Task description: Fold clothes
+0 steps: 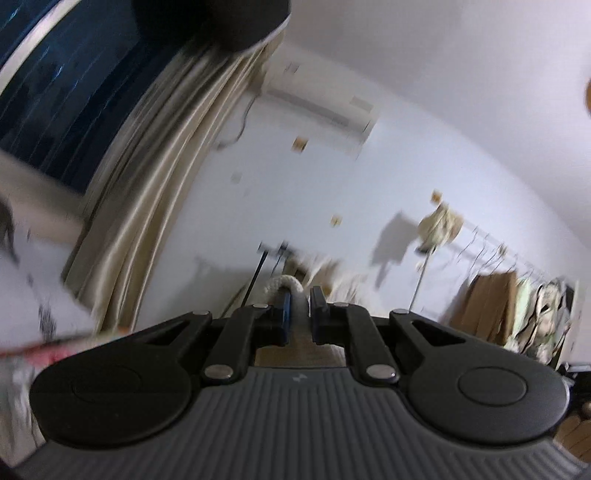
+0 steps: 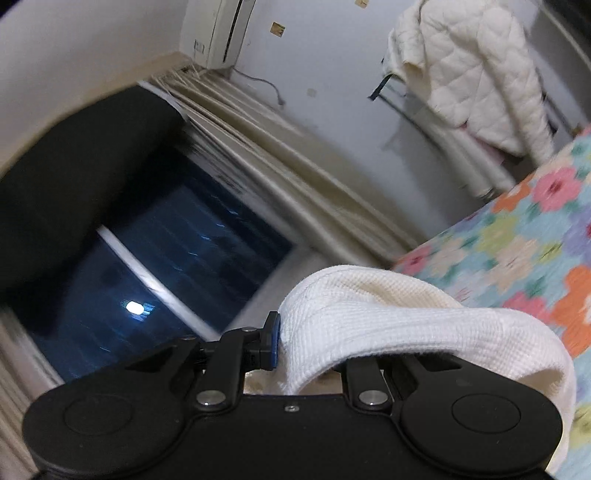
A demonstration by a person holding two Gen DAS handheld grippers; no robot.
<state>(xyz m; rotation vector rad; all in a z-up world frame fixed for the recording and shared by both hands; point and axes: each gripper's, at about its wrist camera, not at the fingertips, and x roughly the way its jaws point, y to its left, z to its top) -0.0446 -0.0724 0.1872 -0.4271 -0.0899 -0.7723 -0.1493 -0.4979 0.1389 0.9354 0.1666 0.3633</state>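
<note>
A cream-white knit garment (image 2: 369, 317) bulges out over my right gripper (image 2: 295, 343), which is shut on a thick fold of it; the right finger is hidden under the cloth. In the left wrist view, a narrow loop of the same cream knit (image 1: 286, 286) sticks up between the fingers of my left gripper (image 1: 298, 306), which is shut on it. Both grippers point roughly level, toward the walls of the room. The rest of the garment hangs out of sight below them.
A flowered bedspread (image 2: 524, 229) lies at the right. A dark window (image 2: 184, 251) with beige curtains (image 2: 280, 155) is ahead, an air conditioner (image 2: 218, 33) above it. A white quilted jacket (image 2: 476, 70) hangs on a stand, and a clothes rail (image 1: 517, 266) lines the far wall.
</note>
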